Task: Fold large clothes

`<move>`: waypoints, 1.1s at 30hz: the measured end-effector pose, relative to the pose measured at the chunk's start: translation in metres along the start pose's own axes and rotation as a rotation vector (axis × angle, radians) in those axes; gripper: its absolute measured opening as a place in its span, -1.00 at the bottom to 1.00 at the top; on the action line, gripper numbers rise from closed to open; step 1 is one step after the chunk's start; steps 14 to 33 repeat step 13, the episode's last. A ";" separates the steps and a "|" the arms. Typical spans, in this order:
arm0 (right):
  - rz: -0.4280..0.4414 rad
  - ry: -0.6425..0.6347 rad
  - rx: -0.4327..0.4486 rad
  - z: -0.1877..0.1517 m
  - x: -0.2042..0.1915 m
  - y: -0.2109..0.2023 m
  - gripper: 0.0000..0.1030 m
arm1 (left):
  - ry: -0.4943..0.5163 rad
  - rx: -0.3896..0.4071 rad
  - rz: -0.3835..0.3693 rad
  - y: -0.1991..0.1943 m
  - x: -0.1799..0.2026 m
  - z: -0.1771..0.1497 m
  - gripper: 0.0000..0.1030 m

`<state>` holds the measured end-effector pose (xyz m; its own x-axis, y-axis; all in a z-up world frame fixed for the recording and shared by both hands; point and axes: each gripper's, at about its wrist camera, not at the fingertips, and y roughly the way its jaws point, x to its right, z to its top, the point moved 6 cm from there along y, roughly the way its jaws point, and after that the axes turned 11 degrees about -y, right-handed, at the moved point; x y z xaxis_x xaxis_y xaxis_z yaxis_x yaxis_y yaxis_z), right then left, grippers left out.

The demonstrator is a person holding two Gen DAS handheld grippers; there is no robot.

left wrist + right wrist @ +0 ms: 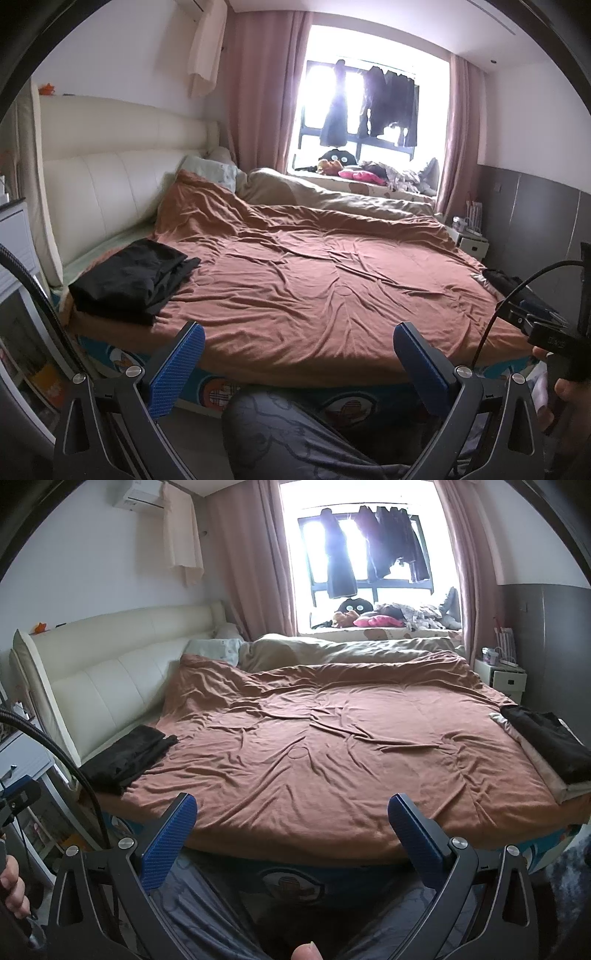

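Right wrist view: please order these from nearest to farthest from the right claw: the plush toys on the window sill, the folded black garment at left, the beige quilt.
1. Folded black garment, on the bed's near left corner, closest to the right claw.
2. Beige quilt, across the bed's far side.
3. Plush toys, on the window sill behind the bed.

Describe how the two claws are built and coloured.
Each claw, left and right, has two black angular metal arms with silver round bolts, tipped by ribbed blue pads. A black cable loops at the left of each view. Bare fingers grip the handle; no sleeves show.
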<state>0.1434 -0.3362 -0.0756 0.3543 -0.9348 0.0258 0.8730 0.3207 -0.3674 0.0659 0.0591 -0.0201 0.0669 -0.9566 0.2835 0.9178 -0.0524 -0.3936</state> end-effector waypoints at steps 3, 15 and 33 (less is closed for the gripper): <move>0.000 -0.002 -0.003 0.000 0.000 0.001 1.00 | -0.006 -0.002 0.003 0.002 -0.002 0.000 0.99; -0.005 -0.016 -0.013 0.000 0.000 0.002 1.00 | -0.014 0.025 0.010 -0.002 -0.001 -0.001 0.99; -0.005 -0.016 -0.013 0.000 0.000 0.002 1.00 | -0.014 0.025 0.010 -0.002 -0.001 -0.001 0.99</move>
